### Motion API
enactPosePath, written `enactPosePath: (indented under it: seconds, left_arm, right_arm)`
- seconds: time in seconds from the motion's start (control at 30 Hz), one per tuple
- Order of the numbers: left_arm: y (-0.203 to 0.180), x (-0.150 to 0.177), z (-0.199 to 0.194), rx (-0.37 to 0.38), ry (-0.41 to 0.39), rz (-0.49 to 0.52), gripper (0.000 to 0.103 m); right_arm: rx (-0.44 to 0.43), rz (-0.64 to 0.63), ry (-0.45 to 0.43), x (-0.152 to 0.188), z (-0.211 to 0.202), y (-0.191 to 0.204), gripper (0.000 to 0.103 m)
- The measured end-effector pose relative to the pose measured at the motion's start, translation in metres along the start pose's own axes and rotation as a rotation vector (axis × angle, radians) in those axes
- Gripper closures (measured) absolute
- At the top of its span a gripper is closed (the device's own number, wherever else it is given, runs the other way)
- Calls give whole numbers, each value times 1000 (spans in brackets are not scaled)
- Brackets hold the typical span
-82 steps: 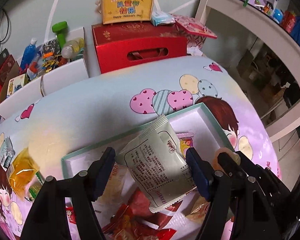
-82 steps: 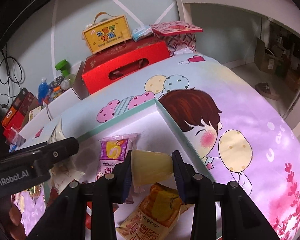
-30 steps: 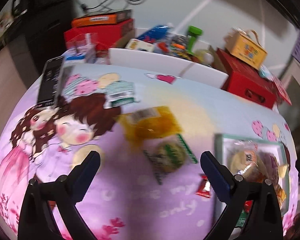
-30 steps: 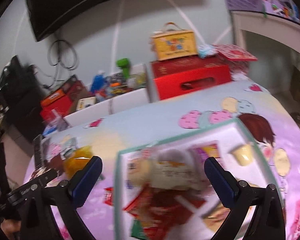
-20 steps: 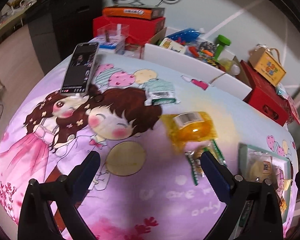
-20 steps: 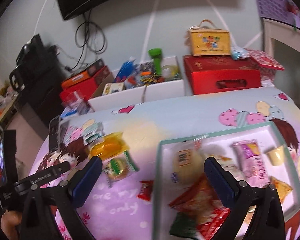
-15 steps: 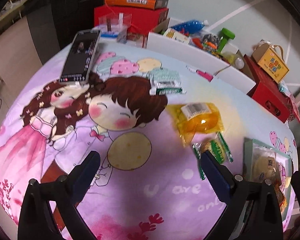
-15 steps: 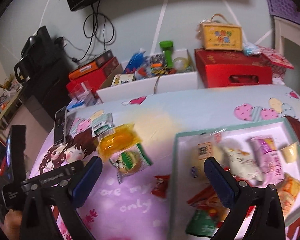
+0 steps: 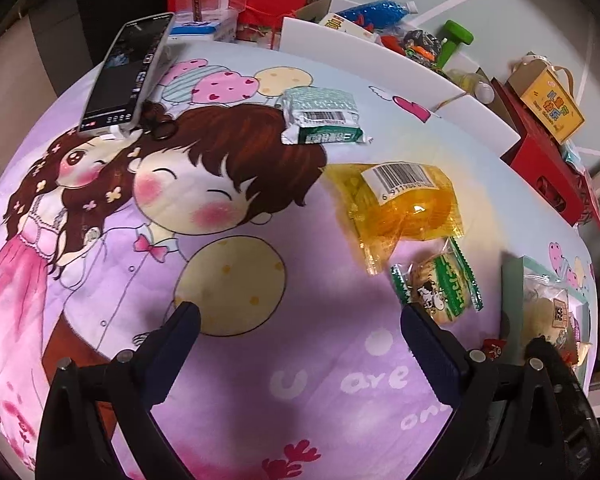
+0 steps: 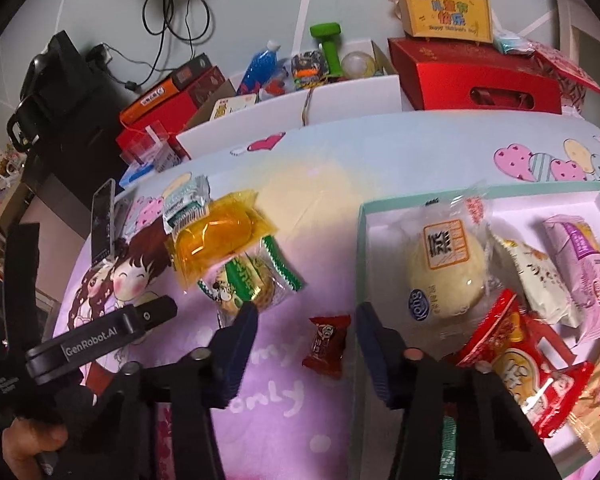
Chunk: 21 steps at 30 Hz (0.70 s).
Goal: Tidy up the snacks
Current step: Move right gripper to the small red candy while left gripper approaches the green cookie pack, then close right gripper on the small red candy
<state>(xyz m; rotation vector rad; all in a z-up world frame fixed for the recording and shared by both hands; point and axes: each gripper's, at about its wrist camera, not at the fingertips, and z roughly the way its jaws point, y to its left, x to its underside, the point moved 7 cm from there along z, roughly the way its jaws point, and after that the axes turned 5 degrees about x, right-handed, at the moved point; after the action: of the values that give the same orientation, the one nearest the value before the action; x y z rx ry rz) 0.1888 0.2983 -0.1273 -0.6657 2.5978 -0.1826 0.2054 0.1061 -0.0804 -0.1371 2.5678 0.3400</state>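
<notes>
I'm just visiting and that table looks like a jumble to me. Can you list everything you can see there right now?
Tray: one, white with mint rim, right side of the cloth; several packets inside, among them a pale round bun and a red packet.
Small red candy: one, on the cloth left of the tray.
Green-striped biscuit packet: one, mid-cloth.
Yellow packet: one, clear yellow, overlapping the biscuit packet.
Pale green packet: one, far side of the cloth.
Phone: one, dark, far left edge.
Cartoon cloth: one, pink and lilac.
Boxes behind: red, yellow, white with oddments.
Left gripper: jaws open, empty.
Right gripper: jaws open, astride the candy.
</notes>
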Motion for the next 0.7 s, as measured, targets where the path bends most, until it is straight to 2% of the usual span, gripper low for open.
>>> enactPosePath:
  seconds: [0.2,0.27,0.47,0.7]
  left_arm:
    - [-1,-2,2,7,3,-2,3]
    - [2,-2,1,7,2,-8,3]
    - [5,-4,1,12,0,-19,3]
    - [3,-4,2,13,6,-13,3]
  right_arm:
    - [-17,-36,22,5,5,9,54]
    - [-18,-49,35,7,8,12,58]
    - [-8,-56,70,13,22,13,62]
    - [-1,-64,83,15,29,12,62]
